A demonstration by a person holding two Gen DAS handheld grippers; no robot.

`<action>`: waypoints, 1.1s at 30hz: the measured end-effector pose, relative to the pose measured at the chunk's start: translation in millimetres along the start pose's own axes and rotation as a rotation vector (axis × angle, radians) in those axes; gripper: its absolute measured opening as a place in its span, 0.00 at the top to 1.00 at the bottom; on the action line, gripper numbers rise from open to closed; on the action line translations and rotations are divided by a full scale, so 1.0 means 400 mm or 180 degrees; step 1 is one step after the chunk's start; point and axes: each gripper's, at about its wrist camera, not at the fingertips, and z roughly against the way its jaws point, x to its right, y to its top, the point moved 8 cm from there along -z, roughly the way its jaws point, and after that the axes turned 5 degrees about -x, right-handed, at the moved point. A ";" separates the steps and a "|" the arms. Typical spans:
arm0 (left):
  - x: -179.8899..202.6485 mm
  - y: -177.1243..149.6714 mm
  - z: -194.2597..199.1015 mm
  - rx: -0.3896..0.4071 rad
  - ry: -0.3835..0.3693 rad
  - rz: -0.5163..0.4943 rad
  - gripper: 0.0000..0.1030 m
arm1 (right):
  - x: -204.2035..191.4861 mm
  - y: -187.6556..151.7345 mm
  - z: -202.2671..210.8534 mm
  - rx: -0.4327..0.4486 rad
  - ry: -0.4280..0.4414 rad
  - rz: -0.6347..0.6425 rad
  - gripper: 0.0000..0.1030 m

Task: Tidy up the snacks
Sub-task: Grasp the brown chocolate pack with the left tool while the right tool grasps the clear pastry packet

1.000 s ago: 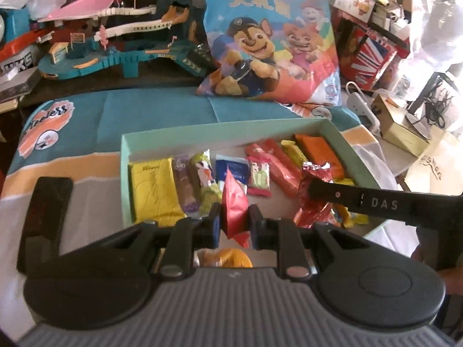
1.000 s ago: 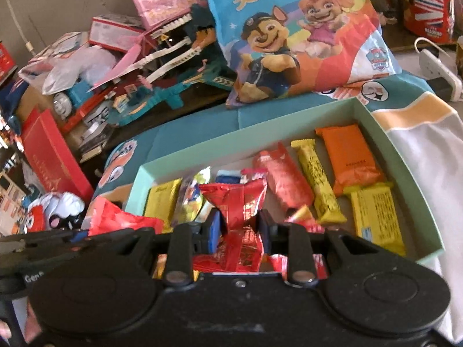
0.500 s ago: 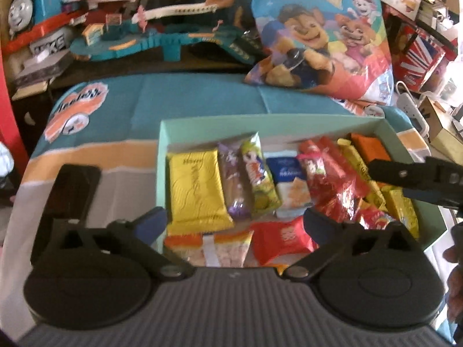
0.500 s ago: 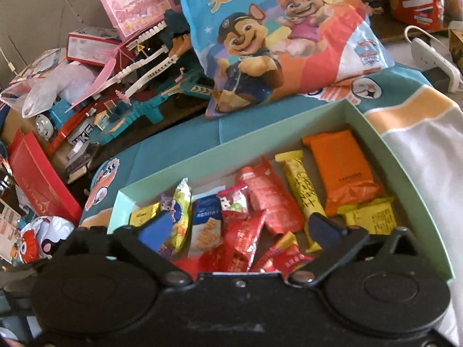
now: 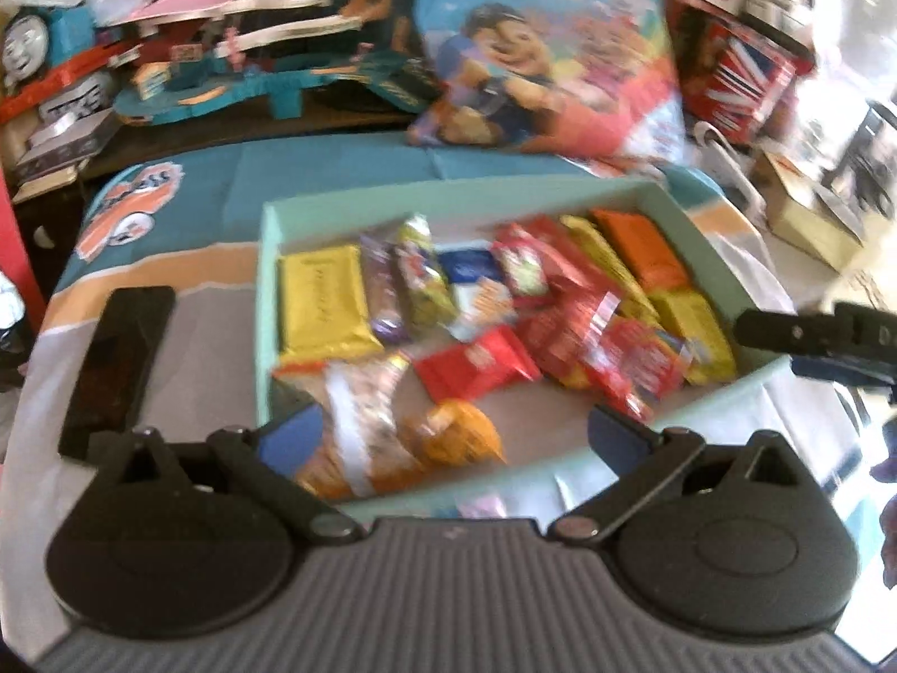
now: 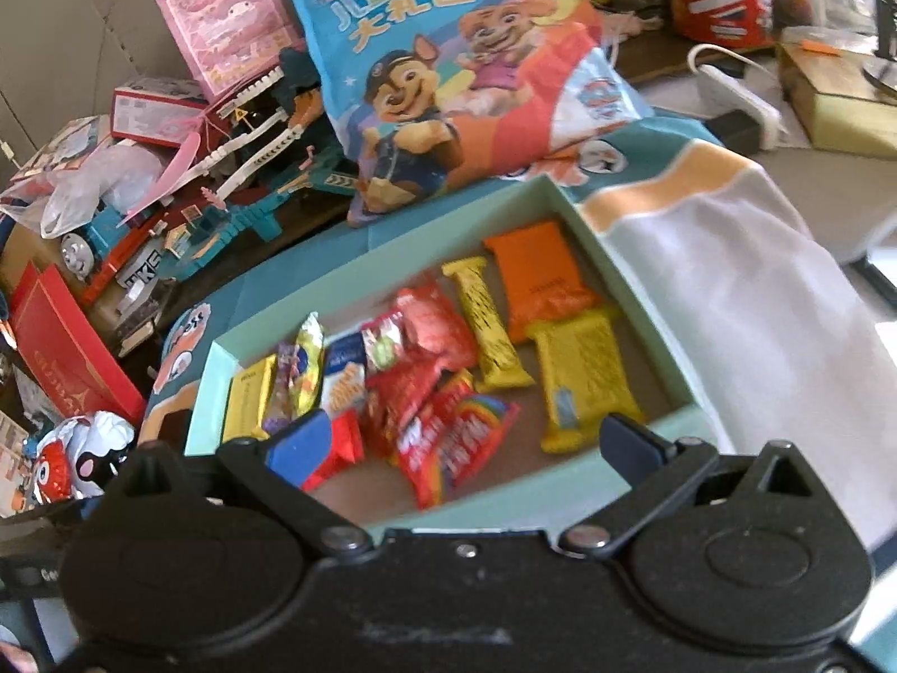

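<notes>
A pale green box (image 5: 448, 196) (image 6: 594, 247) on the cloth-covered table holds several snack packs: a yellow pack (image 5: 322, 308) at its left, an orange pack (image 5: 639, 249) (image 6: 538, 275) at its right, and red packs (image 5: 476, 362) (image 6: 454, 437) in the middle. My left gripper (image 5: 451, 432) is open and empty above the box's near edge. My right gripper (image 6: 462, 440) is open and empty above the box's near side; it also shows at the right of the left wrist view (image 5: 813, 336).
A big cartoon-dog snack bag (image 5: 549, 50) (image 6: 465, 67) leans behind the box. A black phone (image 5: 120, 359) lies left of the box. A toy train track set (image 5: 235, 61) (image 6: 224, 179), a red box (image 6: 61, 359) and a white power strip (image 6: 740, 90) crowd the back.
Both grippers held red packs a second ago, then opened and dropped them into the box. Both have since pulled back a little, staying open.
</notes>
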 end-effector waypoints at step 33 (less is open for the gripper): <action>0.363 -0.309 -0.114 -0.0702 -0.0281 -0.1664 0.35 | 0.212 -0.291 0.063 -0.0444 -0.0009 -0.0601 0.59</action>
